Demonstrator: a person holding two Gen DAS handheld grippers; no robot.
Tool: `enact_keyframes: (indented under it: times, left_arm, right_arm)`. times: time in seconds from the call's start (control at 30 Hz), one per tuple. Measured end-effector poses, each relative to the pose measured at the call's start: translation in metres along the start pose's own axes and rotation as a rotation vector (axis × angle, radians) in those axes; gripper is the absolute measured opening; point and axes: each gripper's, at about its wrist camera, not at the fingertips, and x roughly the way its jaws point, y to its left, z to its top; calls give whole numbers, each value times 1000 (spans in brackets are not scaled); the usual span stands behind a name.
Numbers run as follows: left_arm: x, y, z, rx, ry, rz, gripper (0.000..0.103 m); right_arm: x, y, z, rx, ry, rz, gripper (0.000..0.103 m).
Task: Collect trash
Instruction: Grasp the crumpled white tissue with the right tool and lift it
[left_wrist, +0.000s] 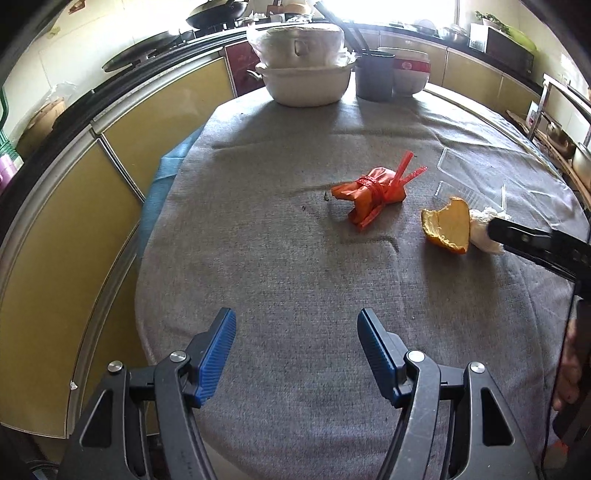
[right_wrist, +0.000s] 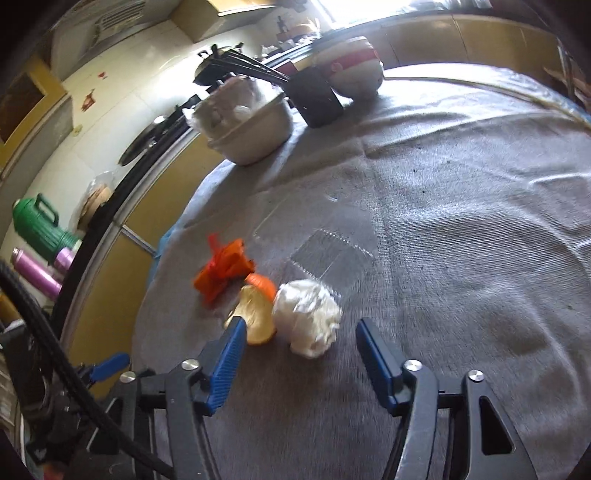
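Note:
Trash lies on a grey cloth-covered table (left_wrist: 280, 258). A knotted orange plastic bag (left_wrist: 369, 194) lies mid-table; it also shows in the right wrist view (right_wrist: 221, 271). An orange peel (left_wrist: 448, 227) (right_wrist: 255, 314) lies beside a crumpled white tissue ball (left_wrist: 482, 229) (right_wrist: 306, 317). A clear plastic tray (left_wrist: 469, 173) (right_wrist: 325, 258) lies behind them. My left gripper (left_wrist: 296, 325) is open and empty over the near table. My right gripper (right_wrist: 299, 334) is open, its fingers either side of the tissue ball, not closed on it.
A white pot (left_wrist: 306, 81) with a bagged item on top, a dark utensil holder (left_wrist: 375, 77) and a red-and-white bowl (left_wrist: 410, 74) stand at the far table edge. Yellow cabinets (left_wrist: 74, 206) run along the left. A green jug (right_wrist: 40, 229) stands far left.

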Motion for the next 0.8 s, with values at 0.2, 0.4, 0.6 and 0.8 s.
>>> enact_keyframes:
  times: [0.2, 0.4, 0.6, 0.8]
  left_arm:
    - [3, -9, 9, 12, 0, -15, 69]
    - [6, -20, 25, 20, -1, -72, 69]
    - [21, -48, 44, 25, 55, -204, 69]
    - [33, -81, 55, 13, 85, -264, 69]
  right_arm:
    - [15, 0, 7, 15, 6, 3, 40]
    - [0, 0, -2, -23, -12, 6, 38]
    - [-26, -19, -19, -4, -19, -7, 38]
    - [-48, -44, -29, 35, -29, -22, 38]
